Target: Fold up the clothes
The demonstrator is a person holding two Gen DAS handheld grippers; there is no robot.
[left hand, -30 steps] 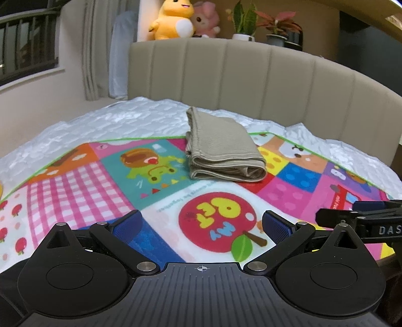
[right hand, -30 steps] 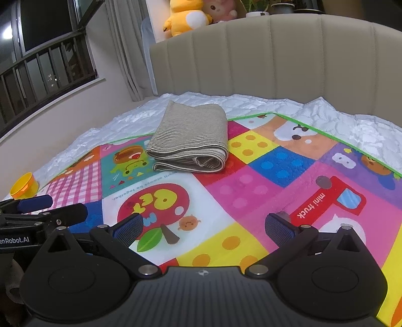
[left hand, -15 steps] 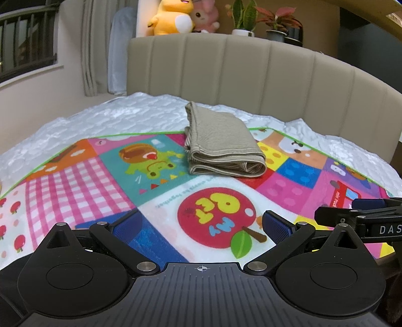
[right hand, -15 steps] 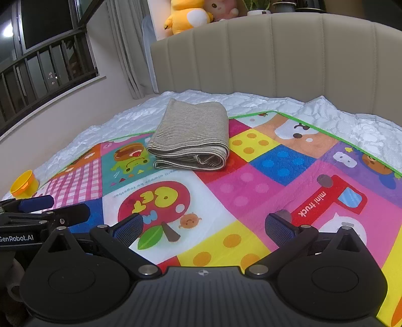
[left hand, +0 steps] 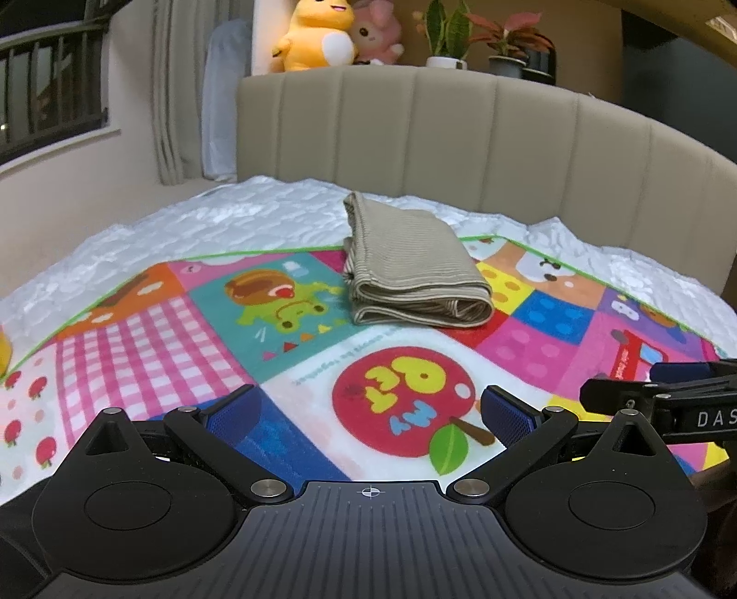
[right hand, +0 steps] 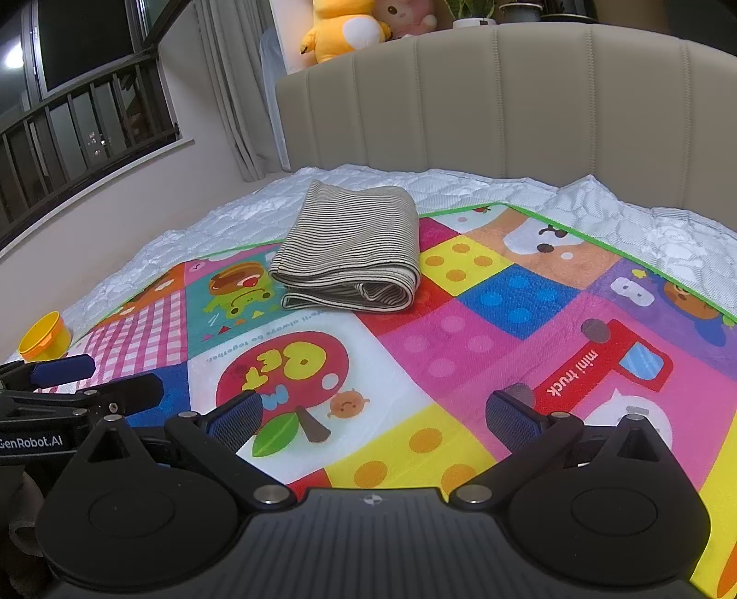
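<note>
A folded beige striped garment (left hand: 410,267) lies at the far edge of the colourful play mat (left hand: 138,350), partly on the white quilt; it also shows in the right wrist view (right hand: 354,253). My left gripper (left hand: 371,410) is open and empty, low over the near part of the mat, well short of the garment. My right gripper (right hand: 373,414) is open and empty, also over the near mat. Each gripper shows at the edge of the other's view: the right gripper (left hand: 663,396) and the left gripper (right hand: 87,382).
A beige padded headboard (left hand: 460,138) stands behind the bed, with plush toys (left hand: 318,37) and potted plants (left hand: 460,32) on its ledge. A yellow cup (right hand: 43,336) sits at the mat's left edge. A window with railing (right hand: 83,115) is at the left.
Both grippers have drawn back slightly and tilted; the garment looks a little farther and higher in the left view. The garment has not moved.
</note>
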